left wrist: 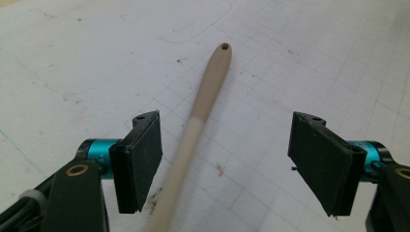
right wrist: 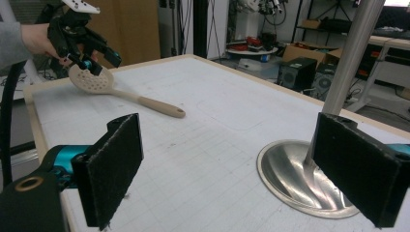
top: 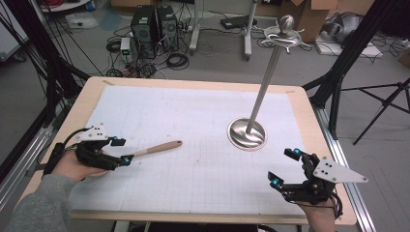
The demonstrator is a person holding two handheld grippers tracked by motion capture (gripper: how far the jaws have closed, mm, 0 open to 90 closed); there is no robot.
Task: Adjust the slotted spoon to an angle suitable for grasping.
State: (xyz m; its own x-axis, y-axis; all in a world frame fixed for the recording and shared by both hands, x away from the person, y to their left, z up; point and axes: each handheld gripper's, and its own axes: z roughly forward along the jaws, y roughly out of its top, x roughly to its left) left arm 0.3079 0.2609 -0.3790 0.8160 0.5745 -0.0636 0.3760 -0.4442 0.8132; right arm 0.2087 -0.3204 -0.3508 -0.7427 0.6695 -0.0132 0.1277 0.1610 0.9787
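Near the right front edge of the counter (top: 87, 96), the right gripper (top: 285, 169) hovers with fingers (right wrist: 111, 169) released, holding nothing. At near left, the left gripper (top: 122, 151) has fingers (left wrist: 140, 159) spread, the slotted spatula (top: 157, 148) lying between them ungripped, handle pointing toward the counter's open middle. Farther right stands the metal stand (top: 247, 133).

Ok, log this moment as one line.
left tool: open over slotted spoon | right tool: open, empty | stand: upright
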